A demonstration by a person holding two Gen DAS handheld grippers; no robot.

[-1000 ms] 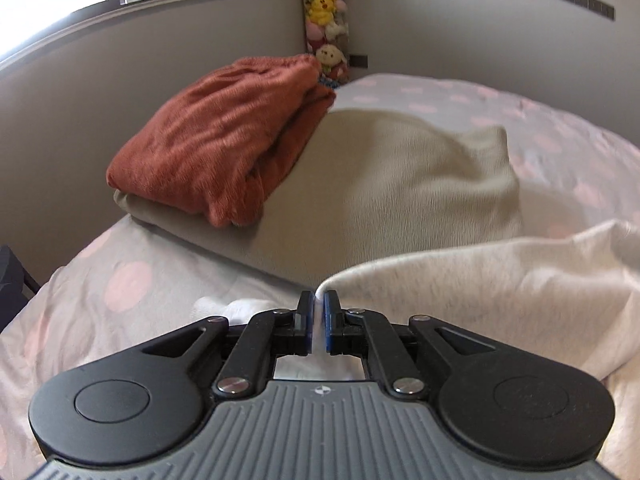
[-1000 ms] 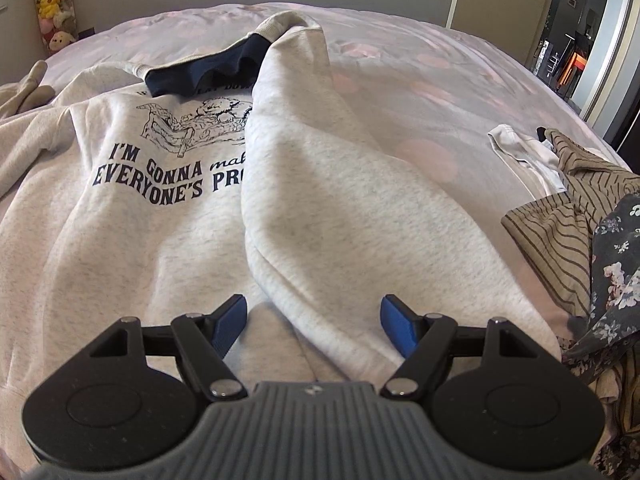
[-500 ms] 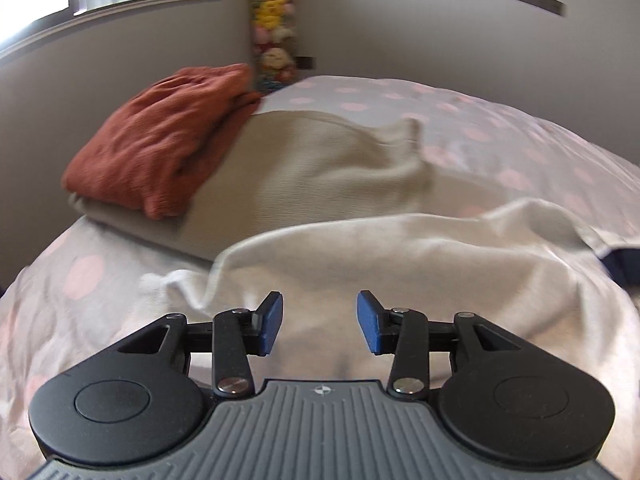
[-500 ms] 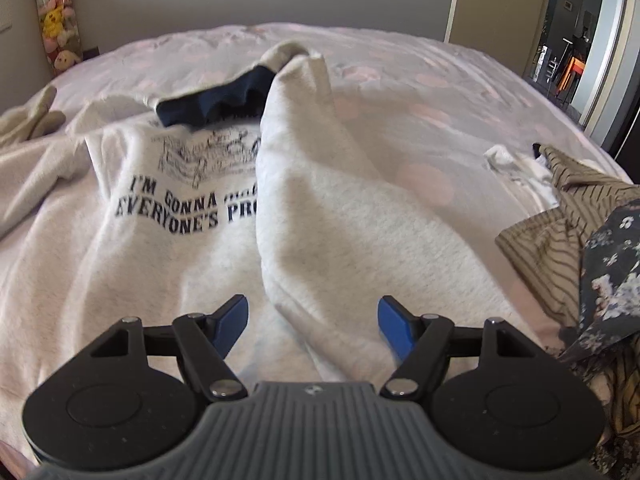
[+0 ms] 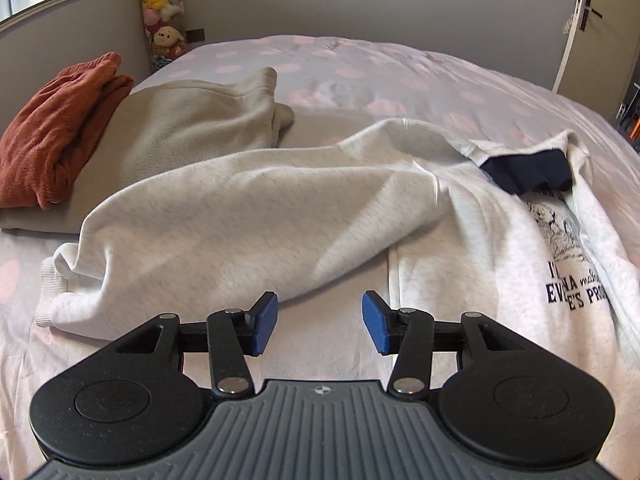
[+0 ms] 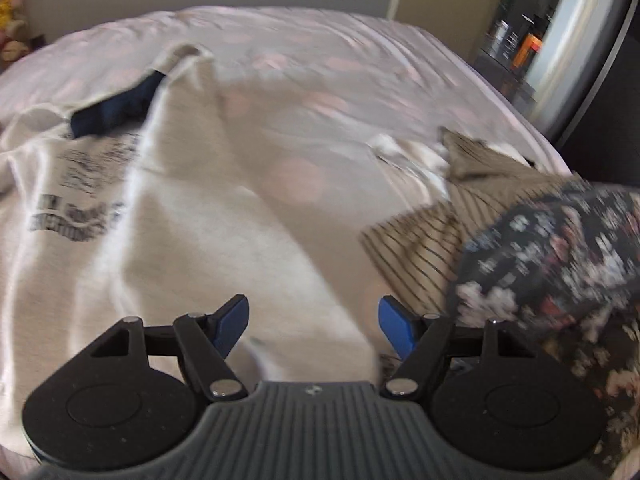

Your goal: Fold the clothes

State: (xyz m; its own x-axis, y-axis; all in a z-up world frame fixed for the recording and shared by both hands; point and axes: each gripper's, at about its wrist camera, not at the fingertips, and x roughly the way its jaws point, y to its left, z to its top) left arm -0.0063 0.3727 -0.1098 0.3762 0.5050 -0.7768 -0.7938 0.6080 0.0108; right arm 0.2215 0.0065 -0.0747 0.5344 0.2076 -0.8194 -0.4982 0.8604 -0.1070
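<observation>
While the left tongs [image 5: 319,327] are opening with nothing between them, the right tongs [image 6: 314,330] stand wide and empty. Beyond both, the grey sweatshirt [image 5: 248,216] lies spread on the bed [image 5: 360,68].

- Sweatshirt [image 5: 248,216]: pale heather grey, navy collar lining, dark printed text + drawing on chest. Lies front-up on bed, w/ one sleeve folded across body toward 8 o'clock in left view; ribbed cuff at far 9 o'clock edge. In right view other sleeve [image 6: 224,216] runs from collar at 11 o'clock down to 6; pic blurred.
- Rust top [image 5: 56,136]: folded, sits on beige garment at 10 o'clock.
- Beige garment [image 5: 188,124]: folded flat, just beyond sweatshirt sleeve.
- Striped tan piece [image 6: 432,232] + dark floral piece [image 6: 560,264]: unfolded heap at 3 o'clock, right view; floral overlaps striped.
</observation>
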